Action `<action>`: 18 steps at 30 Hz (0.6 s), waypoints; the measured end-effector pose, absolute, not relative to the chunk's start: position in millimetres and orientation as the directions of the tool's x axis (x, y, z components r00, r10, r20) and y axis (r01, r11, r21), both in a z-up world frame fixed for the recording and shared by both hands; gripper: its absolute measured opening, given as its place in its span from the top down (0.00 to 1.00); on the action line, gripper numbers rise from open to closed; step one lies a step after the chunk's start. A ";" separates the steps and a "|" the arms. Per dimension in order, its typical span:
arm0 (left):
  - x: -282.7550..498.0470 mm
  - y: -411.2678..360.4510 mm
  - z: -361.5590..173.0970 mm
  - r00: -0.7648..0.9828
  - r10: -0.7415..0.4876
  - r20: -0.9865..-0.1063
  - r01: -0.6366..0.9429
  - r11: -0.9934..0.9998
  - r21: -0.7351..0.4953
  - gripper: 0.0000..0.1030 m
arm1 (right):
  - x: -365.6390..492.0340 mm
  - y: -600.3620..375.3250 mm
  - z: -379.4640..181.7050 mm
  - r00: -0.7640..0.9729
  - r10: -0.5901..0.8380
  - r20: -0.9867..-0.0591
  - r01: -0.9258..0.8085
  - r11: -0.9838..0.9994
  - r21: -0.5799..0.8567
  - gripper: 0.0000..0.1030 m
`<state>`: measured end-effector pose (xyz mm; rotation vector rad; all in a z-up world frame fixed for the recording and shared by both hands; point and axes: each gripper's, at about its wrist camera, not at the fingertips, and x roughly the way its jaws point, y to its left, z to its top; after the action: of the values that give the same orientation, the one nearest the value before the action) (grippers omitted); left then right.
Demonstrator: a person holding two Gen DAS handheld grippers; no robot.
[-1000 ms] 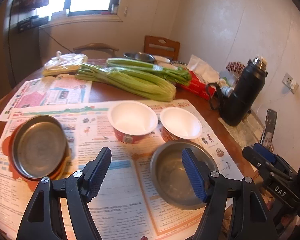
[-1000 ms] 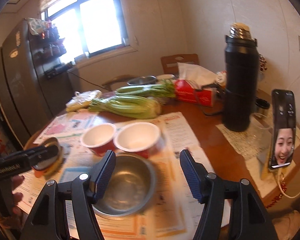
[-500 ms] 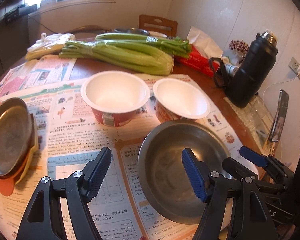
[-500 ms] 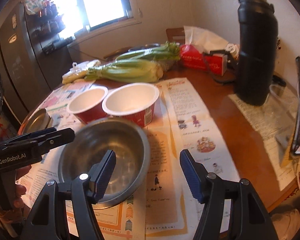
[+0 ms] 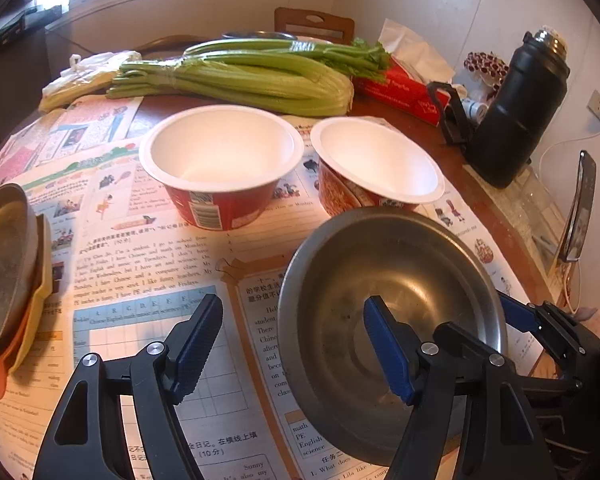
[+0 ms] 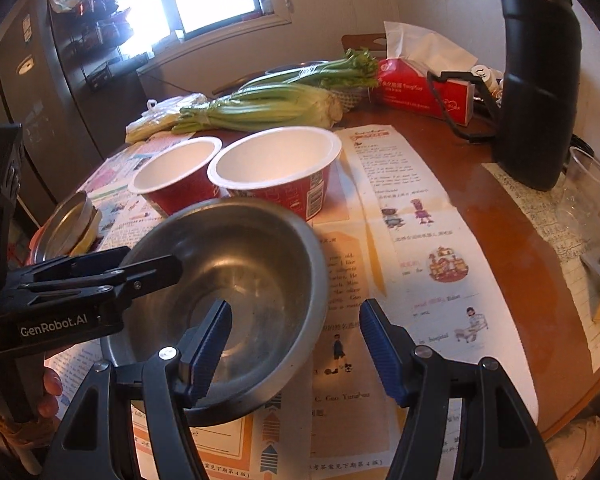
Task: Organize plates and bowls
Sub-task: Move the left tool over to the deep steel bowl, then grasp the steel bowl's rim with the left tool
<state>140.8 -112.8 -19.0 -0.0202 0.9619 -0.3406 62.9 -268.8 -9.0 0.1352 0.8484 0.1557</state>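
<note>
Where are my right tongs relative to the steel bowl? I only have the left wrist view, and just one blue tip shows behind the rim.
Observer: The right tongs straddle the steel bowl's rim on their side, with one finger inside and the other outside over the newspaper.
Operator: Are they gripping the rim?
Observer: No. The jaws stand open, and there is a gap between the rim and each pad.
Operator: Is there anything fragile on that side?
Observer: A clear plastic cup stands just right of the black flask, well clear of the bowl.
</note>
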 end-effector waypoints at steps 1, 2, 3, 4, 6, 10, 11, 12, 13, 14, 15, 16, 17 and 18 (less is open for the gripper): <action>141.5 -113.2 -20.3 0.520 -0.292 -0.802 0.275 0.947 -0.167 0.28 | 63.3 -267.7 -10.6 0.645 0.192 -0.739 -0.086 0.980 0.180 0.36; 141.8 -113.7 -21.7 0.518 -0.291 -0.805 0.275 0.947 -0.165 0.28 | 63.6 -267.0 -12.3 0.641 0.195 -0.743 -0.086 0.979 0.182 0.36; 142.2 -114.7 -23.2 0.516 -0.289 -0.806 0.276 0.947 -0.163 0.28 | 63.8 -266.6 -13.6 0.638 0.198 -0.744 -0.088 0.979 0.185 0.36; 142.5 -115.2 -24.1 0.514 -0.288 -0.808 0.277 0.947 -0.161 0.28 | 64.1 -266.5 -14.7 0.636 0.203 -0.745 -0.093 0.978 0.188 0.37; 143.0 -115.9 -25.6 0.511 -0.287 -0.810 0.279 0.947 -0.159 0.28 | 64.3 -265.2 -16.4 0.633 0.208 -0.745 -0.100 0.977 0.188 0.40; 143.7 -116.8 -27.4 0.510 -0.282 -0.812 0.279 0.948 -0.153 0.28 | 65.1 -264.0 -19.0 0.630 0.215 -0.746 -0.109 0.976 0.189 0.44; 143.9 -117.0 -27.6 0.510 -0.281 -0.813 0.279 0.948 -0.153 0.28 | 65.0 -263.9 -19.0 0.631 0.215 -0.745 -0.111 0.976 0.188 0.44; 143.8 -117.3 -27.4 0.511 -0.280 -0.813 0.278 0.948 -0.152 0.28 | 64.9 -263.8 -19.0 0.630 0.220 -0.744 -0.115 0.975 0.191 0.45; 143.6 -117.5 -27.4 0.511 -0.282 -0.812 0.279 0.948 -0.154 0.28 | 64.5 -263.8 -18.8 0.630 0.225 -0.743 -0.118 0.974 0.195 0.45; 143.5 -117.7 -27.7 0.510 -0.282 -0.812 0.279 0.948 -0.154 0.28 | 64.5 -263.6 -18.7 0.630 0.227 -0.743 -0.119 0.973 0.196 0.45; 143.4 -117.8 -28.2 0.511 -0.280 -0.812 0.278 0.948 -0.152 0.28 | 64.1 -263.1 -18.7 0.631 0.229 -0.741 -0.122 0.973 0.197 0.46; 143.3 -118.2 -28.5 0.511 -0.278 -0.813 0.279 0.949 -0.149 0.28 | 63.8 -262.7 -18.7 0.631 0.235 -0.740 -0.126 0.971 0.201 0.46; 142.7 -118.6 -28.5 0.513 -0.277 -0.813 0.280 0.949 -0.147 0.28 | 63.6 -262.3 -18.8 0.630 0.240 -0.739 -0.129 0.970 0.204 0.47; 142.3 -118.8 -28.4 0.511 -0.280 -0.813 0.281 0.948 -0.150 0.28 | 63.3 -261.4 -18.8 0.629 0.243 -0.738 -0.133 0.969 0.206 0.47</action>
<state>142.3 -118.8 -28.4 0.0012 0.9779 -0.3380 63.3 -261.4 -18.8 0.1367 0.8643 0.2160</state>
